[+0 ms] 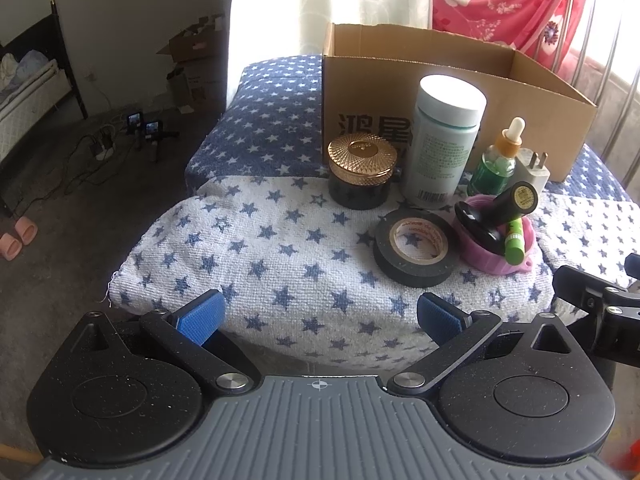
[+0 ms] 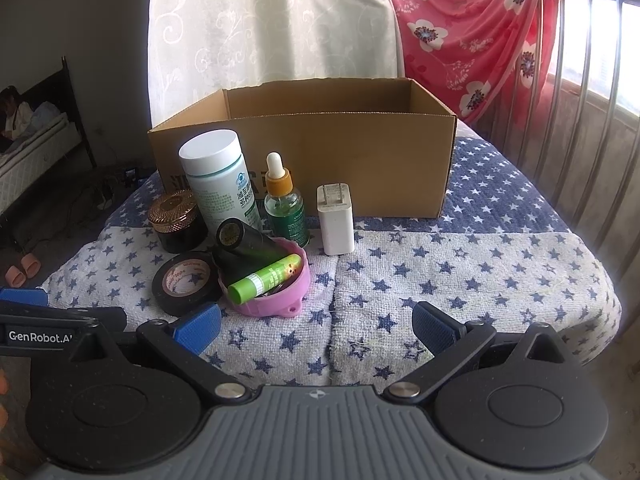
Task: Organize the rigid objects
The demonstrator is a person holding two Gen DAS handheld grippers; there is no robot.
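A cluster of small hard things is gathered on the star-patterned cloth (image 2: 440, 264), just in front of the open cardboard box (image 2: 320, 152), which is presumably meant to receive them. The tall white bottle (image 2: 218, 176), the green dropper bottle (image 2: 285, 208) and the white charger (image 2: 335, 220) are stood upright close to the box's front wall, so each can be taken from the side. The dark jar with the gold lid (image 2: 176, 220) is set at the left end, beside the white bottle. Nearer the front, the roll of black tape (image 2: 186, 284) is laid flat, touching the pink dish (image 2: 272, 284). In that dish a black tube (image 2: 240, 244) and a green lip balm (image 2: 266, 278) are leaned against the rim, tilted, probably so that they cannot roll away.

The surface under the cloth looks padded; whether it is a bed or a desk cannot be told. Inside the box nothing is seen, though its floor is largely hidden.

The left tool (image 1: 320, 316) is held wide open, nothing between its blue pads, back from the cloth's near edge. The right tool (image 2: 316, 326) is likewise spread wide and grips nothing, low over the cloth, with the dish and tape just ahead on its left. Sorting is judged not yet begun.
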